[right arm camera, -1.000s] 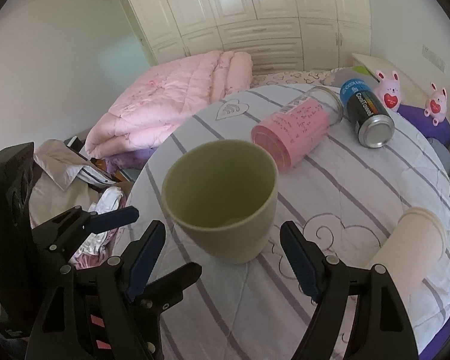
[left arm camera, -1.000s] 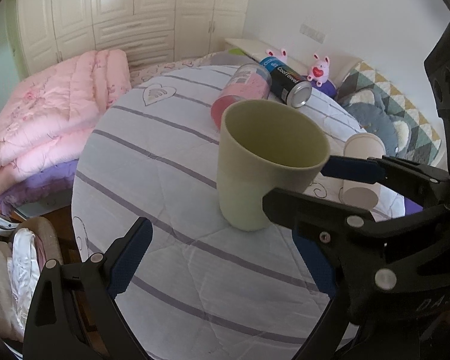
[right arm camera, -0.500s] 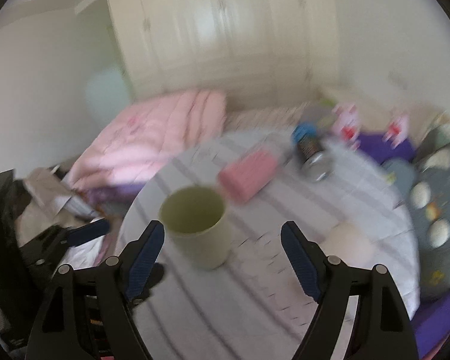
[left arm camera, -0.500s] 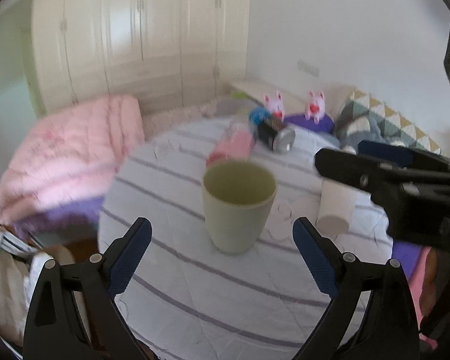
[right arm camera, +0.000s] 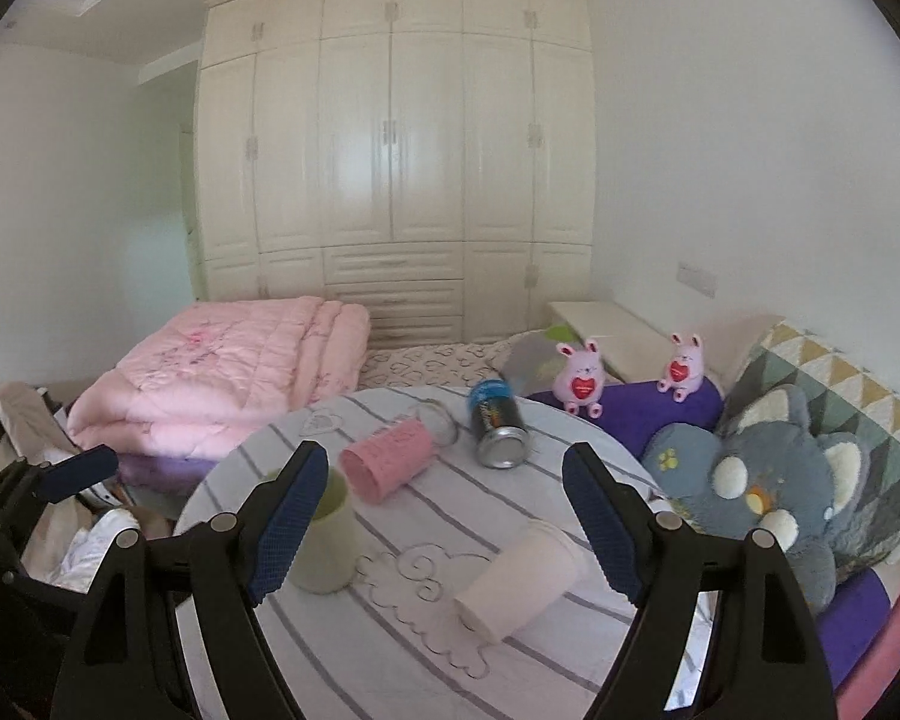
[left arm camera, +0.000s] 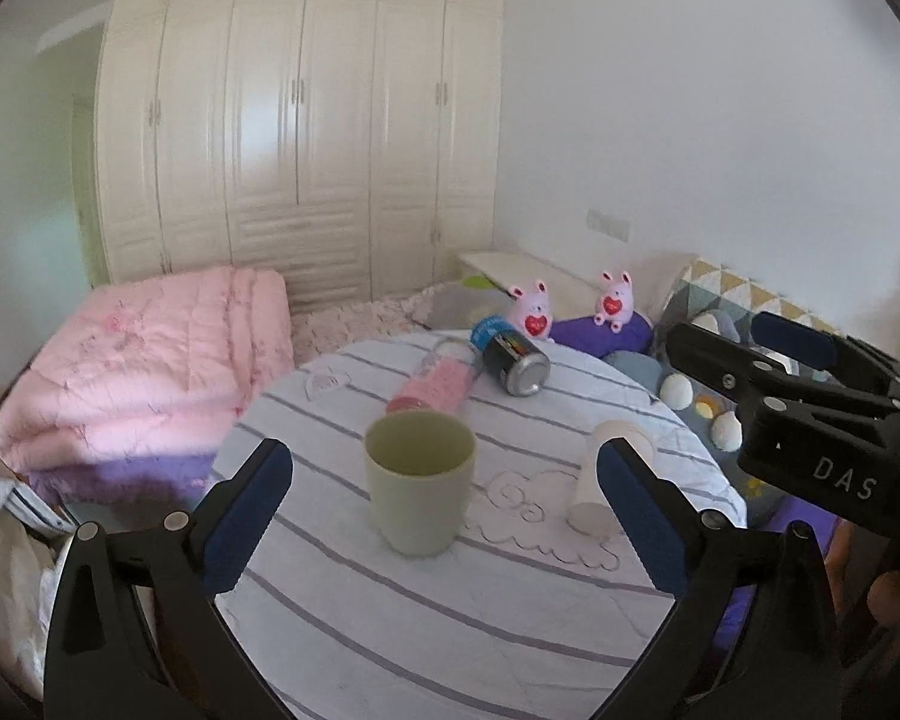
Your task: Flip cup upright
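Observation:
A pale green cup [left arm camera: 419, 480] stands upright on the round striped table [left arm camera: 426, 630]; in the right wrist view the same cup [right arm camera: 324, 546] sits partly behind my finger. A white cup [left arm camera: 609, 483] lies on its side to the right, also in the right wrist view [right arm camera: 519, 576]. My left gripper [left arm camera: 444, 516] is open and empty, held back from the green cup. My right gripper [right arm camera: 441, 522] is open and empty, above the table; it also shows in the left wrist view [left arm camera: 774, 360].
A pink-filled clear jar [right arm camera: 393, 462] and a dark can [right arm camera: 498, 429] lie on their sides at the far part of the table. A folded pink quilt [right arm camera: 222, 384] lies left. Plush toys [right arm camera: 768, 480] and pillows lie right. White wardrobes [right arm camera: 390, 180] stand behind.
Both grippers have pulled back and up from the green cup, which stays standing upright on the table. The right gripper has shifted rightward toward the white cup.

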Tool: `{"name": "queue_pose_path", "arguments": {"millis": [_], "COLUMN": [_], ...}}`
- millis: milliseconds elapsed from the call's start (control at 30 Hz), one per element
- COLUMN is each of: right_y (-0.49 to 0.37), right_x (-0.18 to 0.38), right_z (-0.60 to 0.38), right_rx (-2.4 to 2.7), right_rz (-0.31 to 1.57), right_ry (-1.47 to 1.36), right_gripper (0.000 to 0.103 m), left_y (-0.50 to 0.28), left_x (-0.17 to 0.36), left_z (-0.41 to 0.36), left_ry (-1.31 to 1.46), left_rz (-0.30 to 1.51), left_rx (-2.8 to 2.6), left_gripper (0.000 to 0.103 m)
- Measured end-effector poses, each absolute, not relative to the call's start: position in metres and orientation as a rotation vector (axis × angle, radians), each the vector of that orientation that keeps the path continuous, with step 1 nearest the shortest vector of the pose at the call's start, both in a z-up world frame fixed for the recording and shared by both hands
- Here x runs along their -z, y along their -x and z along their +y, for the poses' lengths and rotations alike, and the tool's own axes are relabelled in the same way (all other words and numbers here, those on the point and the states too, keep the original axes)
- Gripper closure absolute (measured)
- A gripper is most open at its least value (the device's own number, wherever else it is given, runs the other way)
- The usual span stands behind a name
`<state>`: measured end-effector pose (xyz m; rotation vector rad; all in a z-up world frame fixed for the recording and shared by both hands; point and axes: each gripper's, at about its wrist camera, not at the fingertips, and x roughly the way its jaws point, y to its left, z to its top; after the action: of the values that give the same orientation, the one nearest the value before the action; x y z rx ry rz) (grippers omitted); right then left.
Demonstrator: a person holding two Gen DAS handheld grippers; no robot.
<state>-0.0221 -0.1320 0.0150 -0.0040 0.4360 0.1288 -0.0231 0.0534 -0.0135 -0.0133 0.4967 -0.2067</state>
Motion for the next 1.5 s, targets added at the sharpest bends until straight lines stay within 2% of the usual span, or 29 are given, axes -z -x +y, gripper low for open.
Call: {"name": "queue_pose_path", "arguments": {"millis": [667, 1500], "right_y": [0.029, 0.018], "right_x": [0.016, 0.027], "right_z": [-0.158, -0.156], "right_rx": [-0.041, -0.06], "right_rz": [0.57, 0.602], "right_ry": [-0.028, -0.02], "right_gripper": [0.021, 0.021], "left_y": [0.025, 0.022], "left_x": [0.026, 0.031], "left_z": [0.037, 0.033], "left_ry": [0.021, 0.033], "left_rz": [0.61, 0.587], "left_rx": [0.226, 0.233], "left_gripper": [0.0, 0.0]}}
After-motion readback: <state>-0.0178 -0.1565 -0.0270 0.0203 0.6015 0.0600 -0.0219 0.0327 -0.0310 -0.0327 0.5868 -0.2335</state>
